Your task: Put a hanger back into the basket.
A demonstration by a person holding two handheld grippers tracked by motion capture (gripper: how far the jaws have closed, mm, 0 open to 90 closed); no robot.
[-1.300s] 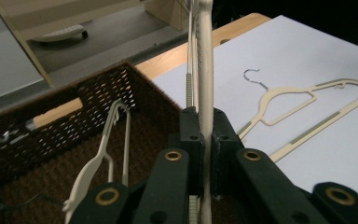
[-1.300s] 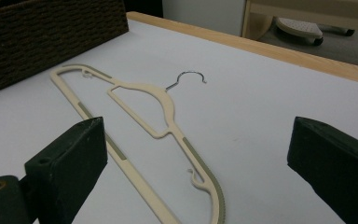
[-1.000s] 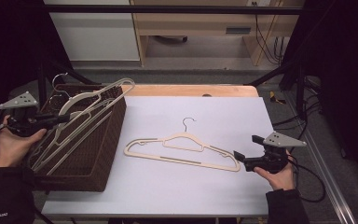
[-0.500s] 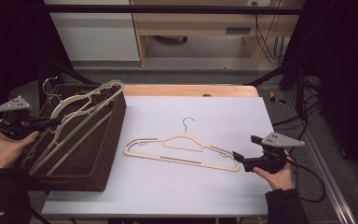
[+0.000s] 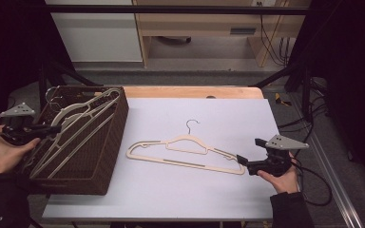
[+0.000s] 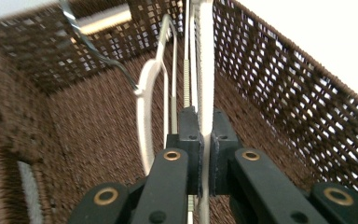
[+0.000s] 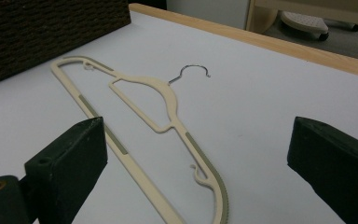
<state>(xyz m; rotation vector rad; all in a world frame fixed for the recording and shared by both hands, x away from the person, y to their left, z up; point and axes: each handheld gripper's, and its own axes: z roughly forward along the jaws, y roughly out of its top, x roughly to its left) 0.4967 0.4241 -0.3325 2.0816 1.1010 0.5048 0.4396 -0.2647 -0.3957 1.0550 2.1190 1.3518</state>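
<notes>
Left gripper [image 5: 52, 128] is clamped on the bar of a cream hanger [image 5: 83, 116], pinched thin between the black pads [image 6: 190, 140]. That hanger sits tilted inside the brown wicker basket [image 5: 102, 156] at the table's left, leaning on other hangers already there, hooks toward the far corner. Held by the bar so it can go in edge-on and stack flat with the rest. Right gripper [image 5: 240, 159] has its jaws spread wide, nothing between them, resting low on the white table [image 5: 171, 199] just beside the end of the second cream hanger [image 5: 185, 152], which lies flat mid-table, hook pointing away. Likely lined up to take that end next.
</notes>
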